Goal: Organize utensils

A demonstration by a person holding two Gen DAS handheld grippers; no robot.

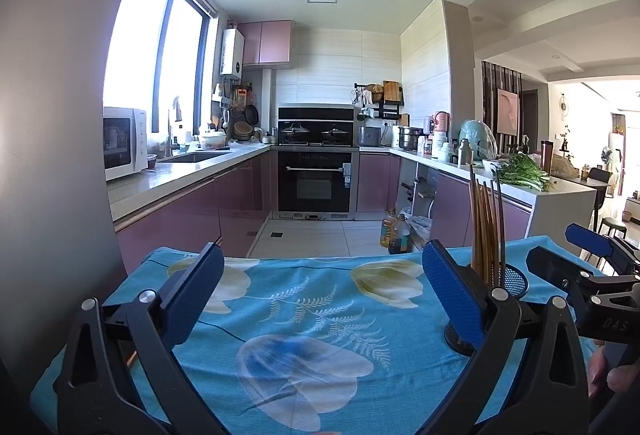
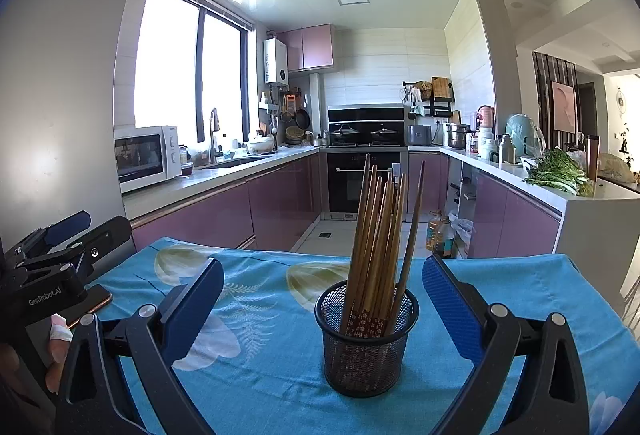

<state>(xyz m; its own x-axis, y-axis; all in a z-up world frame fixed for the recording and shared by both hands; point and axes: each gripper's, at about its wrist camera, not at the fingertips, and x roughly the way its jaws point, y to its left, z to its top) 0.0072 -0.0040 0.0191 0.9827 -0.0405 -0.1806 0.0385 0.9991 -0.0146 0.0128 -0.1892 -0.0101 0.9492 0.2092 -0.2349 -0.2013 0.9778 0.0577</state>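
Observation:
A black mesh holder (image 2: 366,339) stands on the blue flowered tablecloth (image 2: 280,375), with several wooden chopsticks (image 2: 378,235) upright in it. My right gripper (image 2: 322,289) is open, its blue pads either side of the holder and a little short of it, touching nothing. In the left wrist view the holder (image 1: 514,281) and chopsticks (image 1: 486,227) show partly behind the right finger. My left gripper (image 1: 322,277) is open and empty over bare cloth (image 1: 304,315), left of the holder. The right gripper's body (image 1: 592,275) appears at the right edge.
A phone (image 2: 94,301) lies on the cloth's left edge under the left gripper's body (image 2: 48,275). Beyond the table are a tiled floor, purple cabinets, an oven (image 1: 316,181), oil bottles (image 1: 396,235) and greens (image 2: 560,171) on the counter. A grey fridge wall (image 1: 48,155) stands close on the left.

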